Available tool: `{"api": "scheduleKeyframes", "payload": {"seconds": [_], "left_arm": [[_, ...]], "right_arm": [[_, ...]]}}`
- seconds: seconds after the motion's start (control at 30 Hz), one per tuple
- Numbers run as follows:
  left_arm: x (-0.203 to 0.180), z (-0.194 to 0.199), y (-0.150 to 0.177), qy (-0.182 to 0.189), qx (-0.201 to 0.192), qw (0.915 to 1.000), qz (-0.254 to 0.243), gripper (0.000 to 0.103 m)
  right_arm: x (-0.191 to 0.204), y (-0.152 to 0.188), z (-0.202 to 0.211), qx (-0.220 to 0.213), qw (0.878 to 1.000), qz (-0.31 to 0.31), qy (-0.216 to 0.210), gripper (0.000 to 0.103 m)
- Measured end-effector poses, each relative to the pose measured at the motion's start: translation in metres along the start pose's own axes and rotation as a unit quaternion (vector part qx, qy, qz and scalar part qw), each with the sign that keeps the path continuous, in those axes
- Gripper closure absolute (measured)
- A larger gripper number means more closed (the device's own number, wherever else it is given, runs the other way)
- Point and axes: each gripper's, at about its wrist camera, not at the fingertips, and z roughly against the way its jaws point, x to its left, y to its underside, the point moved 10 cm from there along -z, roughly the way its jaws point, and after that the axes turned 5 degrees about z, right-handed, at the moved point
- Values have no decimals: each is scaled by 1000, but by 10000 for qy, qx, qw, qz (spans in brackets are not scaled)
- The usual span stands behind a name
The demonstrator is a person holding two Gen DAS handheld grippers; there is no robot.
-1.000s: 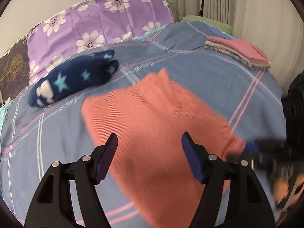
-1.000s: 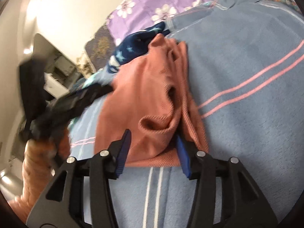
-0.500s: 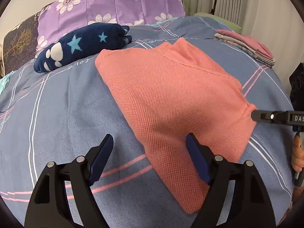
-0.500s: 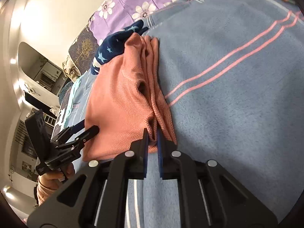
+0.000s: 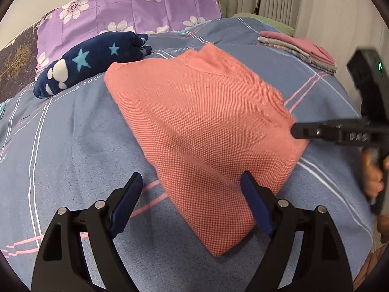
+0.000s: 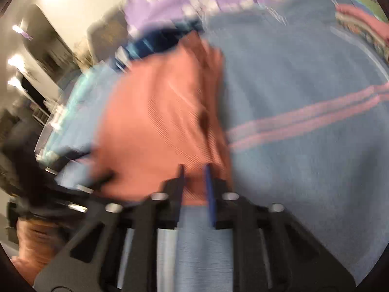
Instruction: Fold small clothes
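A salmon knit shirt point(image 5: 199, 126), folded into a long panel, lies on the blue checked bedspread point(image 5: 73, 146). My left gripper point(image 5: 190, 177) hovers over the shirt's near corner; its jaws are opening, the cloth lies below them and the pads do not press on it. My right gripper point(image 5: 296, 131) reaches in from the right, a hand behind it, its tip at the shirt's right edge. In the blurred right wrist view the right gripper point(image 6: 194, 170) is shut on the bunched hem of the shirt point(image 6: 155, 126).
A navy star-print fleece roll point(image 5: 92, 60) lies beyond the shirt at the left, before a purple floral pillow point(image 5: 136, 7). A stack of folded clothes point(image 5: 299, 48) sits at the far right near the curtain. The bed drops off at the right.
The left gripper came lower and closer to the shirt's near corner and its jaws spread wider. The right gripper closed on the shirt's hem, and its view is now blurred by motion.
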Motion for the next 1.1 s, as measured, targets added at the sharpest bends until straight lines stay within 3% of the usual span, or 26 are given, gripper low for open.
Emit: {"api": "scheduleKeyframes", "payload": {"seconds": [0.07,0.13,0.23,0.27,0.33,0.4,0.5,0.63,0.7,0.8,0.93,1.03,1.1], "left_arm": [[4,12,-11,-14,-248,9997,20,22],[6,23,-30,13,-504,9987,-15,53],[4,27,-55,174,-719,9973,23,81],[1,21,-60,299,-674,9973,17,83],[-4,2,-56,430,-406,9983,0,83],[-10,-25,-40,457,9,9990,-15,82],[-17,-29,-34,360,-178,9990,-211,72],[-31,-33,-30,498,-142,9975,-490,44],[-38,-35,-27,202,-164,9968,-751,43],[-41,-34,-26,-23,-235,9957,-896,43],[-35,-31,-28,173,-250,9967,-757,44],[-37,-32,-28,130,-252,9964,-802,43],[-38,-32,-28,93,-262,9962,-828,43]], "right_arm": [[0,1,6,85,10000,47,-19,99],[-1,-4,11,142,9999,3,-19,93],[-2,-28,18,-63,9999,-39,-67,84],[-2,-40,21,-178,9998,-30,-90,84],[-2,-66,23,-349,9993,35,-164,80],[0,-89,20,-415,9989,43,-217,66],[1,-121,-1,-347,9991,90,-212,60],[0,-151,-41,-19,9998,198,24,49],[-2,-158,-60,129,9992,277,256,48],[1,-161,-82,289,9985,419,191,98],[20,-180,-43,-680,9944,425,-688,98],[-1,-187,-45,-872,9949,450,-231,97],[-27,-178,-76,-367,9979,436,305,91]]}}
